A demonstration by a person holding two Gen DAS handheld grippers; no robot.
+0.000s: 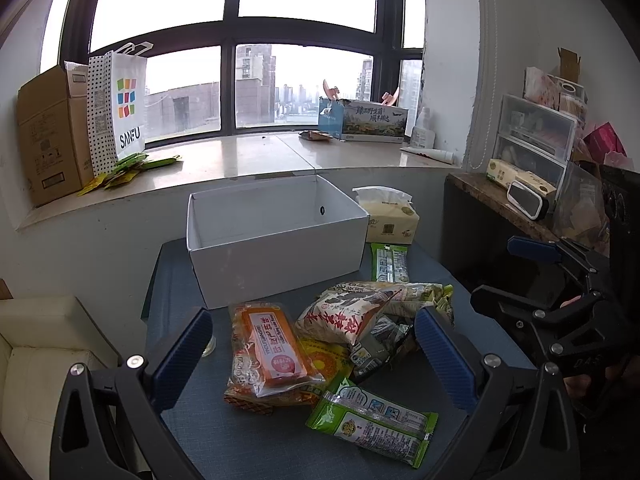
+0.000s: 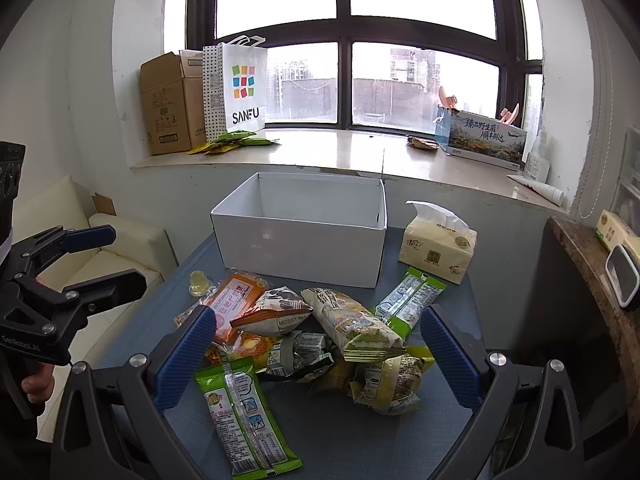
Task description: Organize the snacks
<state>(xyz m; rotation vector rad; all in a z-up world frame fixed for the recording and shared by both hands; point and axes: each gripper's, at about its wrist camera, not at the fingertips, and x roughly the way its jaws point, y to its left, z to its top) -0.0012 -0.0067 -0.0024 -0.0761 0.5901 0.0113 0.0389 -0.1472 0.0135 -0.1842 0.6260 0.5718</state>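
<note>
Several snack packets lay heaped on the blue-grey surface (image 2: 440,420) in front of an open white cardboard box (image 2: 304,240), whose inside looked bare as far as we could see. We held the left gripper (image 1: 314,356) over the near edge of the heap with its fingers spread wide and nothing between them; the right gripper (image 2: 318,354) hovered likewise, fingers spread and holding nothing. Under the left one lay an orange packet (image 1: 272,348) in clear wrap, touching a red-and-white bag (image 1: 344,316) beside it, with a green packet (image 1: 376,424) nearest to us. A second green packet (image 1: 390,262) lay apart, just beside the box's right corner. From the right wrist we also saw a yellow-green bag (image 2: 352,320) across the middle of the heap and a small jelly cup (image 2: 199,282) at the heap's left edge, near the box. A tissue pack (image 2: 438,252) stood to the right of the box, close to the packets. Behind, on the window sill (image 2: 340,152), stood a brown carton (image 2: 168,108), a SANFU paper bag (image 2: 240,88) with green sachets (image 2: 236,142) at its foot, and a printed box (image 2: 484,140). A cream sofa (image 2: 108,256) sat at the left.
</note>
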